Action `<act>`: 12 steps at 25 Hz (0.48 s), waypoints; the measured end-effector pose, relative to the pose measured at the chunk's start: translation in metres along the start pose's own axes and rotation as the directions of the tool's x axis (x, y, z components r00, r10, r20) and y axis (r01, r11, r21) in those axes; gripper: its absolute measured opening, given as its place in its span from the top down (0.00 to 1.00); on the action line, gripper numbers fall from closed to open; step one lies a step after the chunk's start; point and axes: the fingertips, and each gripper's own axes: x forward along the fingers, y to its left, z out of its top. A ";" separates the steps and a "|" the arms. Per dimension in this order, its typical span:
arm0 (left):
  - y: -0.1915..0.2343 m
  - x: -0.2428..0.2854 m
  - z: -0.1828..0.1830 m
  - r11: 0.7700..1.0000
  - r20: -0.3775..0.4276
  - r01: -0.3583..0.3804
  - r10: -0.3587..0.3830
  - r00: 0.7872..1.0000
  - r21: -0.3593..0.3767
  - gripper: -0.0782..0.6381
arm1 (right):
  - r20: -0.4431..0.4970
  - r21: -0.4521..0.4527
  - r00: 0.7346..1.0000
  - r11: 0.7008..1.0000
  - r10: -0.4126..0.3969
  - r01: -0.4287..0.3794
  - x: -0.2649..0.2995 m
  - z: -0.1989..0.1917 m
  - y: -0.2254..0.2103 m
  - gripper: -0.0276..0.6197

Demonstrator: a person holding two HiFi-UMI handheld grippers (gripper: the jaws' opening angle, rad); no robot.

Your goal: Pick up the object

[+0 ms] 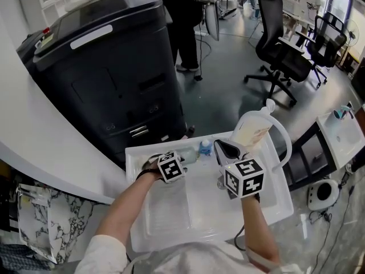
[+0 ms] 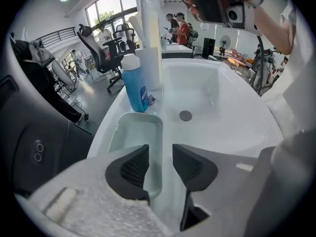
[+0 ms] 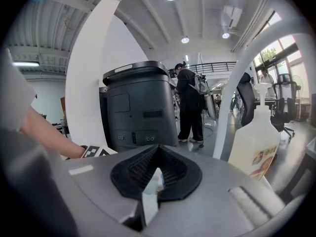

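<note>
Your left gripper (image 2: pixel 159 151) points down at the left edge of the sink (image 2: pixel 217 107). Its jaws stand half apart, and the right wall of the pale dish (image 2: pixel 132 132) is between them, but the pads do not press on it. The dish lies on the sink's rim, and just behind it stands a blue bottle (image 2: pixel 134 88). Your right gripper (image 3: pixel 158 152) hangs higher, beside the big pump bottle (image 3: pixel 256 142). Its jaws are together at the tips, and they hold nothing.
</note>
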 end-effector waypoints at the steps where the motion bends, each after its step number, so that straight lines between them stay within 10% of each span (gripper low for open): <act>1: 0.000 0.000 -0.001 1.000 -0.001 -0.001 0.001 1.000 -0.001 0.67 | -0.001 0.001 1.000 1.000 0.000 0.000 0.000 0.000 -0.001 0.95; 12: -0.003 0.006 -0.004 1.000 -0.020 0.005 -0.005 1.000 0.009 0.76 | -0.019 0.007 1.000 1.000 0.002 -0.002 0.002 -0.008 -0.003 0.95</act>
